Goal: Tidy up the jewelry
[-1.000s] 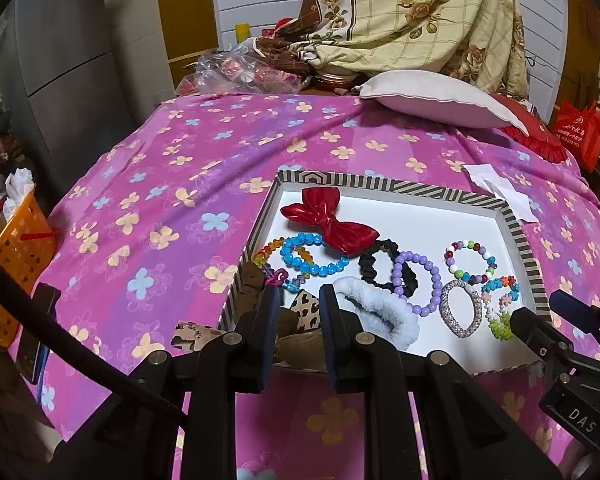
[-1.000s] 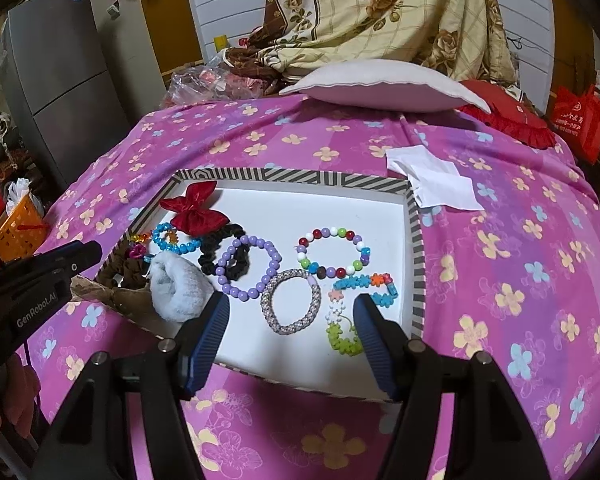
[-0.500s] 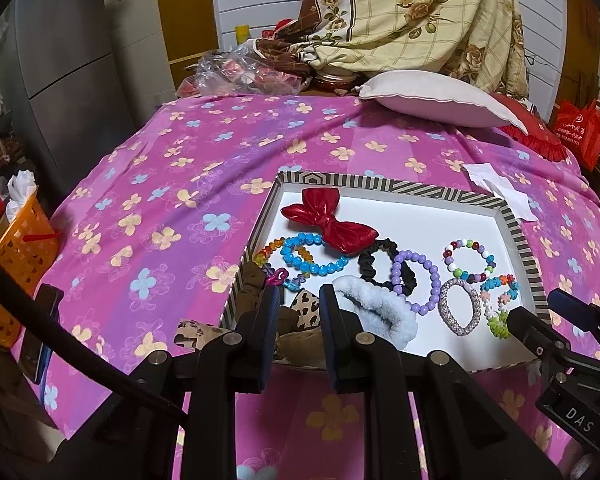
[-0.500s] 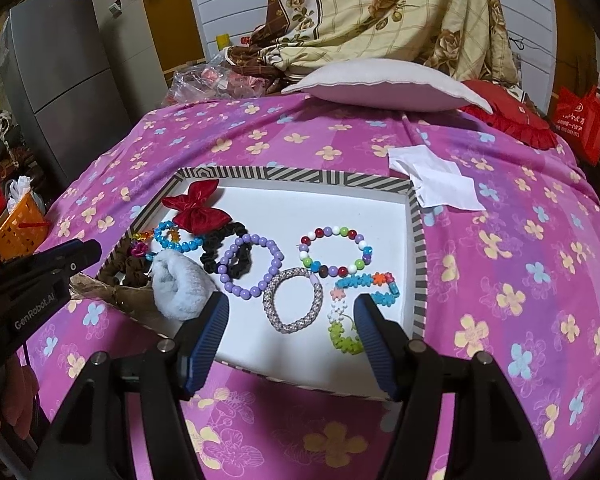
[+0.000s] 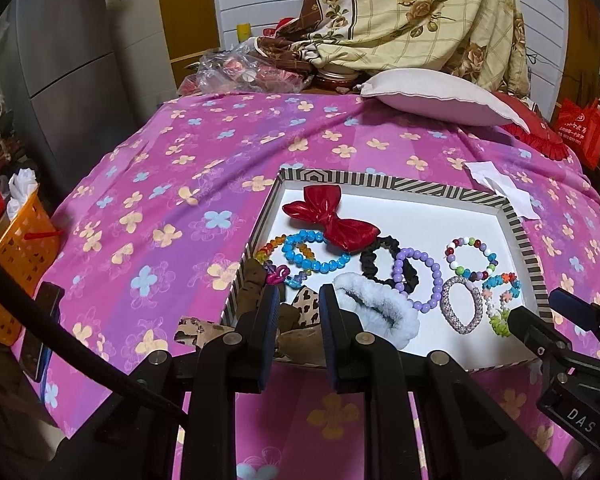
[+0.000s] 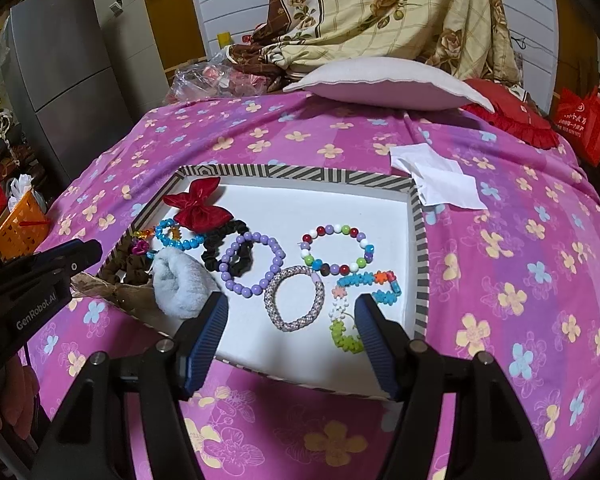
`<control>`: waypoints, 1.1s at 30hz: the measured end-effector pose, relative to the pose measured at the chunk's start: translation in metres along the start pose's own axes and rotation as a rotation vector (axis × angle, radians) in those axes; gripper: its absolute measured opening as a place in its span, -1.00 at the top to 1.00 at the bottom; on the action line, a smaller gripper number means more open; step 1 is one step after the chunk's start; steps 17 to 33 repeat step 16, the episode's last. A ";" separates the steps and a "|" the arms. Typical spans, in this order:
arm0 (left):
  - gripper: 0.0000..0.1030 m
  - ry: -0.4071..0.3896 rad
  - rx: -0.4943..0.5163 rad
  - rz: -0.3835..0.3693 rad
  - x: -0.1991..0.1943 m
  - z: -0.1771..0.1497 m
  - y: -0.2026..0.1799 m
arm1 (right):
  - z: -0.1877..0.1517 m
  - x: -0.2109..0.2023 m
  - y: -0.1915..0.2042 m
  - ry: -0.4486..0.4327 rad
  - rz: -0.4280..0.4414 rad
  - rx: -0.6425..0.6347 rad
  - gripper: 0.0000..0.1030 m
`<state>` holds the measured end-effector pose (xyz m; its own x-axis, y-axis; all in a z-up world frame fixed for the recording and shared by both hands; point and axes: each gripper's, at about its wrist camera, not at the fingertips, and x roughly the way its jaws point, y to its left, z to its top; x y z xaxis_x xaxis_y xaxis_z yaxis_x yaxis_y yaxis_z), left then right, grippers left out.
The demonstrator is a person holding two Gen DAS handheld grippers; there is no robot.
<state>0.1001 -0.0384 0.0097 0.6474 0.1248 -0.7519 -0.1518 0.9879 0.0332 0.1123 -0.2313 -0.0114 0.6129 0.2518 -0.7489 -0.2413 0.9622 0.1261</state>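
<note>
While both tools (image 5: 299, 300) (image 6: 290, 312) parted over tray rim (image 6: 418, 240), bare white floor beyond.

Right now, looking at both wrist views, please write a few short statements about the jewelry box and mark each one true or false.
1. The shiny red bow lies inside the striped-rim white box. True.
2. The purple round-bead bracelet overlaps the black fabric scrunchie. True.
3. The right tool grips the silver-grey woven bracelet. False: its jaws stand apart with nothing clamped.
4. The white paper sheet lies inside the box. False: it lies on the pink flowered cloth beside the box's far right corner.
5. The fluffy pale-blue scrunchie hangs from the left tool. False: it rests in the box.
</note>
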 end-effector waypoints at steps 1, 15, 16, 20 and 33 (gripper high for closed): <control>0.21 0.001 -0.001 -0.002 0.000 0.000 0.000 | 0.000 0.000 0.000 0.001 0.000 -0.001 -0.34; 0.21 -0.016 0.004 0.005 -0.001 -0.003 -0.001 | -0.005 -0.013 -0.030 -0.028 -0.014 0.029 -0.35; 0.21 -0.008 -0.001 0.005 0.000 -0.004 0.000 | -0.005 -0.017 -0.039 -0.036 -0.031 0.035 -0.35; 0.21 -0.008 -0.001 0.005 0.000 -0.004 0.000 | -0.005 -0.017 -0.039 -0.036 -0.031 0.035 -0.35; 0.21 -0.008 -0.001 0.005 0.000 -0.004 0.000 | -0.005 -0.017 -0.039 -0.036 -0.031 0.035 -0.35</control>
